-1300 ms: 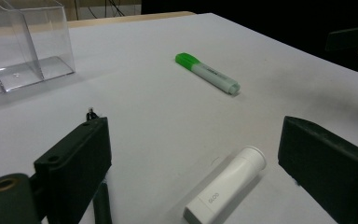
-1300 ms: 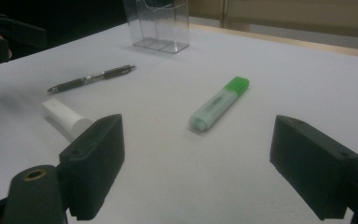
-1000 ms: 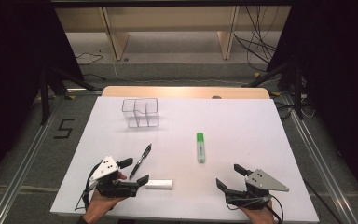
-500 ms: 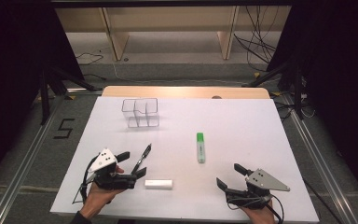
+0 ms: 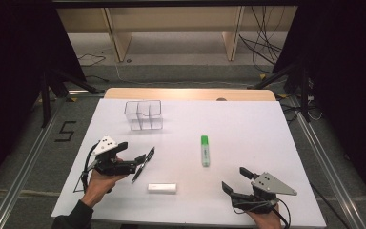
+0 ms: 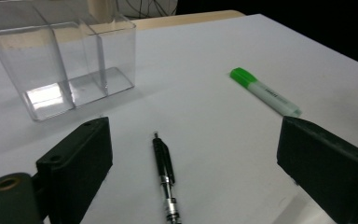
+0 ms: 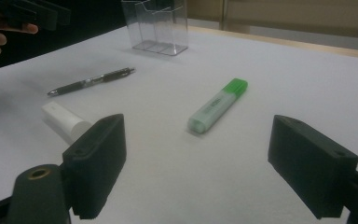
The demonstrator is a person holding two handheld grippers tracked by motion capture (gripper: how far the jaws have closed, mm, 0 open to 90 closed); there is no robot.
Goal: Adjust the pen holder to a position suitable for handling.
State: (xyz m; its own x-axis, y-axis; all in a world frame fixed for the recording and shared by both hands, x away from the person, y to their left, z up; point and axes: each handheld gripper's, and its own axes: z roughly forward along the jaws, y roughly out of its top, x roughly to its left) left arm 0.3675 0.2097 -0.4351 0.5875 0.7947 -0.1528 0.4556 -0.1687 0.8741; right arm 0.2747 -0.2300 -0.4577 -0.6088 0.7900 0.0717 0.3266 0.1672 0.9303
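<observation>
A black pen [image 5: 143, 164] lies on the white table [image 5: 248, 129], left of centre. My left gripper [image 5: 136, 163] is open, and the pen's near end [image 6: 164, 172] lies between its jaws, untouched. A green highlighter [image 5: 204, 150] lies right of centre. A white stick [image 5: 162, 188] lies near the front edge. A clear compartment box [image 5: 144, 115] stands at the back left. My right gripper [image 5: 237, 180] stands open at the front right, nothing between its jaws. It faces the highlighter [image 7: 219, 105] and the white stick [image 7: 65, 121].
The clear box [image 6: 65, 56] stands empty, just beyond the pen. Bare white tabletop lies between the highlighter and the right edge. A wooden strip [image 5: 190, 94] runs along the table's far edge, with dark floor and cables behind it.
My left gripper has moved away from the white stick, up the table and slightly left, so its open jaws now flank the pen's near end. The right gripper has stayed put.
</observation>
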